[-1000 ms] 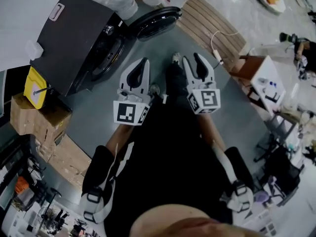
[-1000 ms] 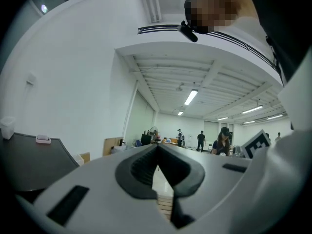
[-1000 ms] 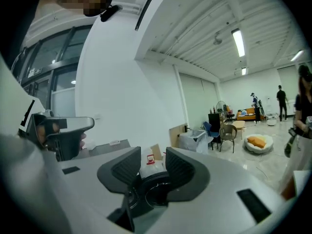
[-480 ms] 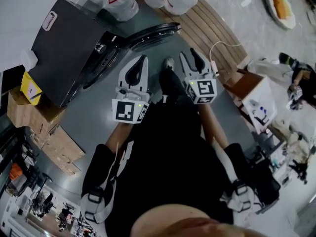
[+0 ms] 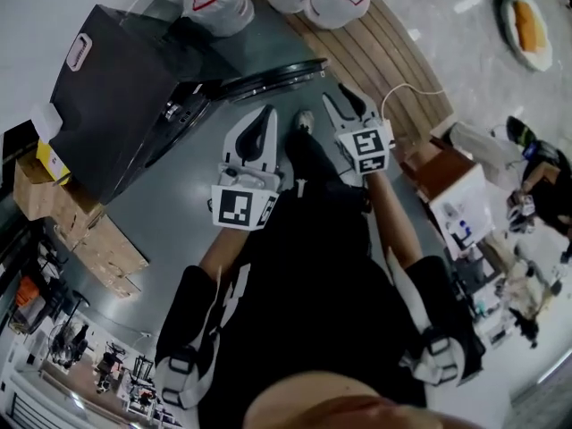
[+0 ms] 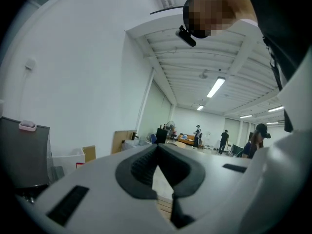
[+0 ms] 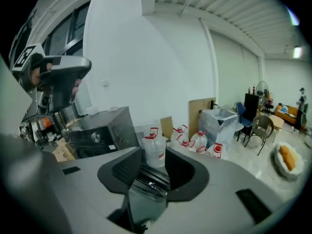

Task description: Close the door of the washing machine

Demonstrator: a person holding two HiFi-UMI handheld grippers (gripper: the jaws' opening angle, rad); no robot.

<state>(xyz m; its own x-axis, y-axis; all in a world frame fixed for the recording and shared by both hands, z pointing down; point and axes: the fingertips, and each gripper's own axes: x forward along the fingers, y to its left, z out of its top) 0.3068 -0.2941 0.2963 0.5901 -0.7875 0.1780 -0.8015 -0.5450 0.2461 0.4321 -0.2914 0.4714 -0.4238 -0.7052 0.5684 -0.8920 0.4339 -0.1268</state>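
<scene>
**Grey shiny floor (image 5: 174,208) in a big room**

The left white gripper (image 5: 264,114) has its jaws pressed together, with nothing in them. The right white gripper (image 5: 341,96) has its jaws apart, near the edge of the round black door (image 5: 268,77). That door stands open from the dark grey box-shaped washing machine (image 5: 116,96).

The boxy washing machine (image 5: 116,88) is dark charcoal, and its round door (image 5: 268,77) is black-rimmed. The left gripper (image 5: 259,121) and right gripper (image 5: 344,98) are white with black pads and black-and-white square markers. The far plastic water jugs (image 5: 214,3) are clear with red labels. The smooth floor (image 5: 179,213) is grey.
</scene>
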